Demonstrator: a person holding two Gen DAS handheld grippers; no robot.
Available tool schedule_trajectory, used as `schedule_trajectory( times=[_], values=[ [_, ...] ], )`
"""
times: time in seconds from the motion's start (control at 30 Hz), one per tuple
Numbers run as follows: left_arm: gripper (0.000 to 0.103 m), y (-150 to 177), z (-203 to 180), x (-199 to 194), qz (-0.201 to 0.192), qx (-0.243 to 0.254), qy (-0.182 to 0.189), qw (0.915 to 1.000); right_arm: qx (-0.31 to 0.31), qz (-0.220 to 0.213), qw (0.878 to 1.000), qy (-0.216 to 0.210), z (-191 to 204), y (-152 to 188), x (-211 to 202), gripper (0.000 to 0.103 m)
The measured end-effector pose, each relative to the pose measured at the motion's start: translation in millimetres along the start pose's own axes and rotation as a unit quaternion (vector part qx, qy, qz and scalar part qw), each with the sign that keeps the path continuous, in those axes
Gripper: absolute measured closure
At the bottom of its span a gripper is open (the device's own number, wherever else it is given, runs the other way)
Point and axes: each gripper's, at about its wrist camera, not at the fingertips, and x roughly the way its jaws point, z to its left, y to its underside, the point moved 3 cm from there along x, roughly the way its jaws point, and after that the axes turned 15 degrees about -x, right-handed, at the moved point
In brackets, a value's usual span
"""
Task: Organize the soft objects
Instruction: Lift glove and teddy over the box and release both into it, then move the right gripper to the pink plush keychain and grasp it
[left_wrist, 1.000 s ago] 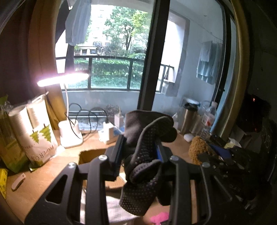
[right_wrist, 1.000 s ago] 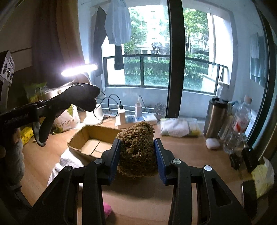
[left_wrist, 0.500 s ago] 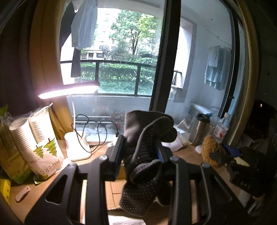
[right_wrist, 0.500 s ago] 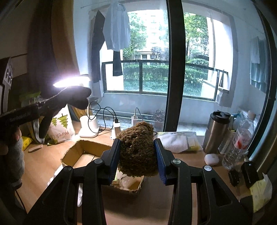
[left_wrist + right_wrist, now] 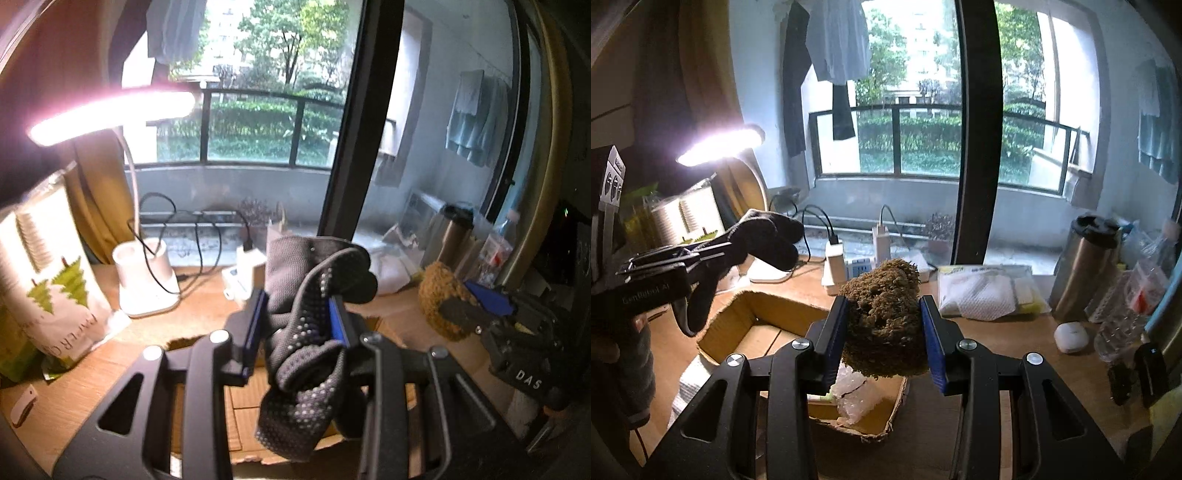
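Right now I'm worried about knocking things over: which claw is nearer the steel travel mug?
Right. The right claw, gripping the brown fuzzy ball, is beside the steel travel mug; the left claw hangs across the cardboard box.

My right gripper (image 5: 884, 328) clamps the brown fuzzy bundle (image 5: 884, 321) above the cardboard box (image 5: 746, 314); my left gripper (image 5: 713, 254) grips a dark glove (image 5: 764, 240).

Glove (image 5: 314, 325): dark grey with pale dots. Sponge (image 5: 884, 325): shaggy olive-brown. Box (image 5: 738, 325): plain tan cardboard. Left of the box, paper bag (image 5: 55, 295): white with green tree print. Gripper pads (image 5: 932, 343): blue.
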Motion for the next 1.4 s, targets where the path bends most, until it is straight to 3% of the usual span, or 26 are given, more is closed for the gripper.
schedule_trajectory(
  times=[0.53,0.67,0.7,0.73,1.0,1.4],
  values=[
    [0.067,41,14,67,0.094,0.001,-0.041,0.9947,0.014,0.051,0.998,-0.044,8,29,59,0.062],
    [0.062,46,14,72,0.110,0.000,-0.048,0.9928,0.015,0.063,0.997,-0.049,11,34,67,0.062],
    [0.054,46,14,73,0.112,-0.001,-0.050,0.9924,0.015,0.067,0.996,-0.050,12,35,69,0.062],
    [0.050,47,14,72,0.113,-0.002,-0.049,0.9923,0.016,0.070,0.996,-0.052,12,37,71,0.062],
    [0.049,47,13,62,0.108,0.000,-0.050,0.9929,0.019,0.075,0.996,-0.044,13,38,70,0.049],
    [0.049,49,7,30,0.088,0.004,-0.036,0.9955,0.018,0.063,0.997,-0.030,19,36,41,0.049]
  ],
)
